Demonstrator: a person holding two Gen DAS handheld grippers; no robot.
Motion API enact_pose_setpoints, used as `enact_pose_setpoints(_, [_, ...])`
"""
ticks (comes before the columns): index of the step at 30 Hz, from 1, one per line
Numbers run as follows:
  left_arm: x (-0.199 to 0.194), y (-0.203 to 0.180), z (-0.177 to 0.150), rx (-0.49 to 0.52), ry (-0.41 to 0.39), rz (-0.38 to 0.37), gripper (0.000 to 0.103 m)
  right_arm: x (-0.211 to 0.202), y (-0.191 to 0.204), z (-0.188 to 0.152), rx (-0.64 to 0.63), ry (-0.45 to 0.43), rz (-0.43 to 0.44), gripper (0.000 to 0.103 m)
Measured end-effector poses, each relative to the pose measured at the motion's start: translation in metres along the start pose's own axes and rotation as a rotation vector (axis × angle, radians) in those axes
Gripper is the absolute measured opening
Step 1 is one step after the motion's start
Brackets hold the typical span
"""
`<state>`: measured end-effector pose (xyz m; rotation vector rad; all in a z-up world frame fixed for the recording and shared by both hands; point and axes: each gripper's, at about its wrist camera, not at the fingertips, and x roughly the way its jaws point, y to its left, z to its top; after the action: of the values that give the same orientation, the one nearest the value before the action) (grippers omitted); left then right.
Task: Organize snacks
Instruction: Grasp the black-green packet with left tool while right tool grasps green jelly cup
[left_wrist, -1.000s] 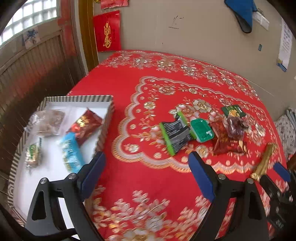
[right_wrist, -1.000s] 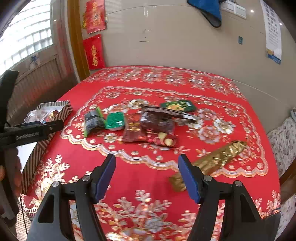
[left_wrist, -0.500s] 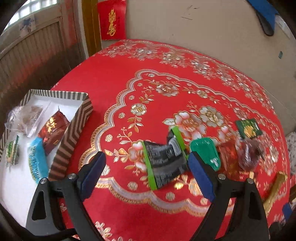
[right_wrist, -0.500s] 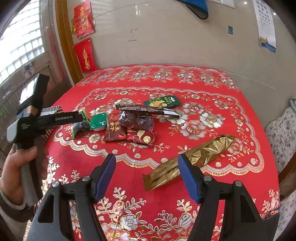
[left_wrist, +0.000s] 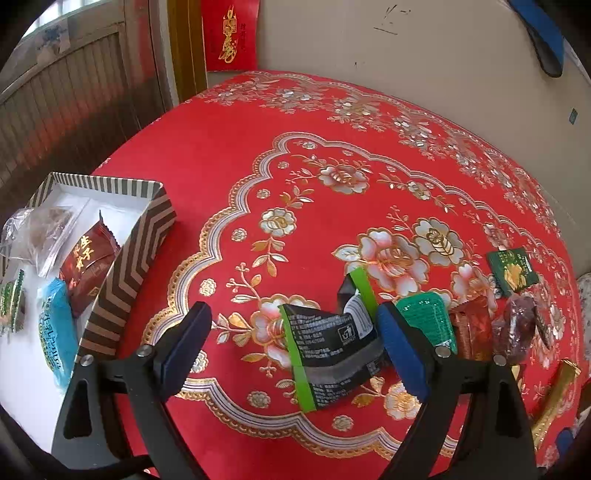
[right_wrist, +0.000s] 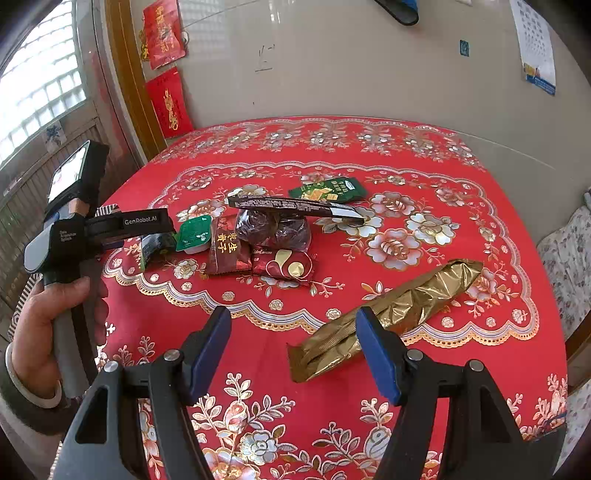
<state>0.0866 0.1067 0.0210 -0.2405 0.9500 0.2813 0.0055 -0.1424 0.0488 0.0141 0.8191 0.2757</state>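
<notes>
Left gripper (left_wrist: 295, 341) hanging jaws spread over crumpled black-and-green foil snack packet (left_wrist: 332, 350); right gripper (right_wrist: 293, 349) jaws spread, empty, beside long gold foil packet (right_wrist: 391, 314) on red floral counter (right_wrist: 369, 147).

The left gripper (left_wrist: 295, 343) has swung away from the striped box (left_wrist: 133, 258) and come down over the black-and-green packet (left_wrist: 332, 350), which now lies between its open jaws, seemingly untouched.
</notes>
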Motion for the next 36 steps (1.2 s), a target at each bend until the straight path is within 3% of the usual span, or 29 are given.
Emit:
enact_pose_setpoints(8, [0.001,0.006,0.001,-0.009,0.008,-0.025,0.087,0.002,0.006,0.005,-0.003,0.004,0.022,0.07])
enact_pose_setpoints(11, [0.001,0.006,0.001,-0.001,0.014,-0.042,0.079,0.004,0.01,0.008,-0.011,0.006,0.027,0.07])
enact_pose_setpoints(16, [-0.002,0.004,-0.001,0.018,0.025,-0.067,0.053,0.004,0.011,0.01,-0.006,0.001,0.036,0.07])
enact_pose_setpoints(19, [-0.007,0.004,-0.005,0.037,0.02,-0.07,0.048,0.006,0.015,0.015,-0.011,-0.008,0.049,0.07])
enact_pose_setpoints(23, [-0.019,0.017,-0.015,0.038,0.0,-0.07,0.045,0.016,0.031,0.028,-0.019,-0.022,0.109,0.07])
enact_pose_setpoints(29, [-0.04,0.039,-0.031,0.056,-0.026,-0.052,0.043,0.061,0.062,0.057,0.05,0.047,0.33,0.07])
enact_pose_setpoints(36, [-0.046,0.045,-0.039,0.088,-0.036,-0.059,0.043,0.111,0.073,0.059,0.124,0.17,0.406,0.07])
